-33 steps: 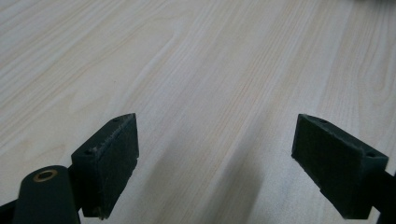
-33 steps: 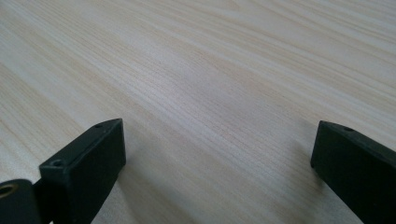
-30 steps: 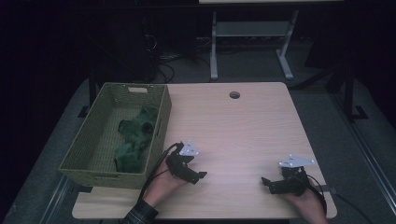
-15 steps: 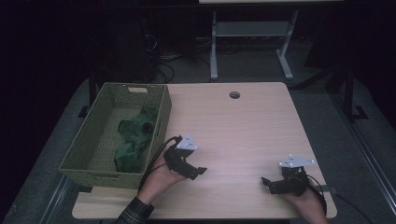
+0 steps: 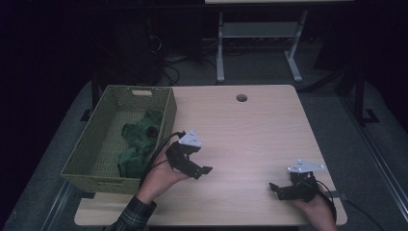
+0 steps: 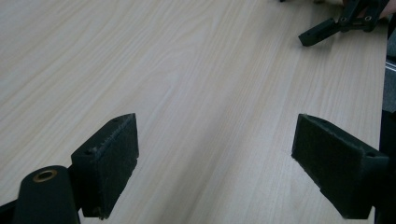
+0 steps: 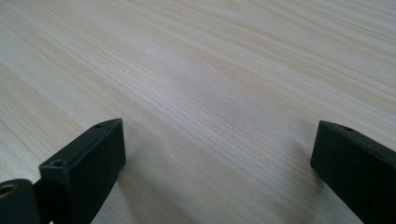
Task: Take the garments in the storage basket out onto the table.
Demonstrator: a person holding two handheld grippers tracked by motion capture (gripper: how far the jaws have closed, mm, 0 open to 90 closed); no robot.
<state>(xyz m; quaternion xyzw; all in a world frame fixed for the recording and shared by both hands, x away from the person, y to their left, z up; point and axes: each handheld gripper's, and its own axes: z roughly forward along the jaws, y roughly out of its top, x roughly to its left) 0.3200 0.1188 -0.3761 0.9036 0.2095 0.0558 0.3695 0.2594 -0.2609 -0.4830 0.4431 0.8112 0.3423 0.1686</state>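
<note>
Green cloth (image 5: 139, 142) lies bunched in the woven basket (image 5: 86, 154), which sits at about nine o'clock on the wooden table (image 5: 250, 130), and neither tool is touching it. Left gripper (image 5: 201, 171) hovers just beside the basket's right wall, near seven o'clock on the tabletop, its cable looping back over the rim toward the hand (image 5: 161, 175) that carries it. Look along it in the left gripper view and the jaws stand wide apart, both black pads (image 6: 114, 161) bare, nothing but pale wood grain between them. Over at five o'clock sits the right gripper (image 5: 276, 188), low on the table by the near edge, grey three-cornered plate on top, well apart from the left one. Its own view tells the same story: jaws spread wide, empty, wood grain running between the pads (image 7: 93, 158). Up at one o'clock in the left gripper view, the right gripper (image 6: 322, 32) peeks in, its dark jaw tips pointing across the board. A round cable hole (image 5: 241, 97) marks the table at twelve o'clock, far from both hands.
</note>
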